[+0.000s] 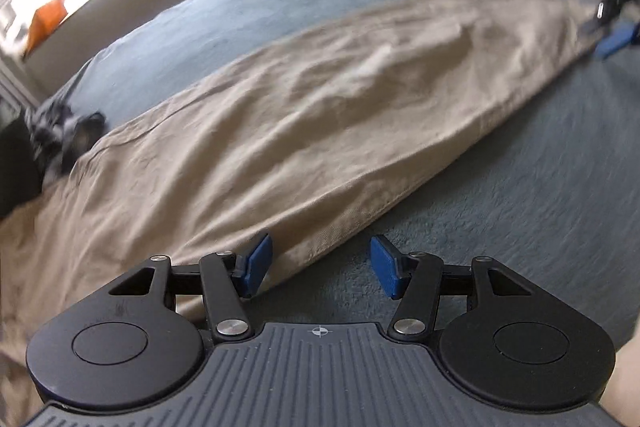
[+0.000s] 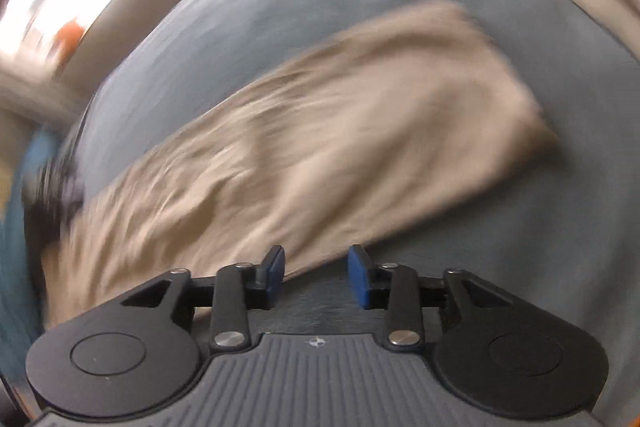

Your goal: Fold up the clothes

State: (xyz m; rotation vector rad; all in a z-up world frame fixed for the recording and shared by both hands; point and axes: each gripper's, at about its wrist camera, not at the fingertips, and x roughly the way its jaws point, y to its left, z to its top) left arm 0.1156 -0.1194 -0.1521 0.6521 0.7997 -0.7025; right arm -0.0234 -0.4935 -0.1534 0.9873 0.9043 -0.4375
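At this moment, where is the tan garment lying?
The tan garment lies stretched diagonally across the blue-grey bedcover in both wrist views, its near edge just ahead of the open left claw, with a dark garment at its far-left end.

Blue-grey blanket (image 1: 520,227), orange object (image 1: 46,23), dark bundle (image 1: 68,135) at left.
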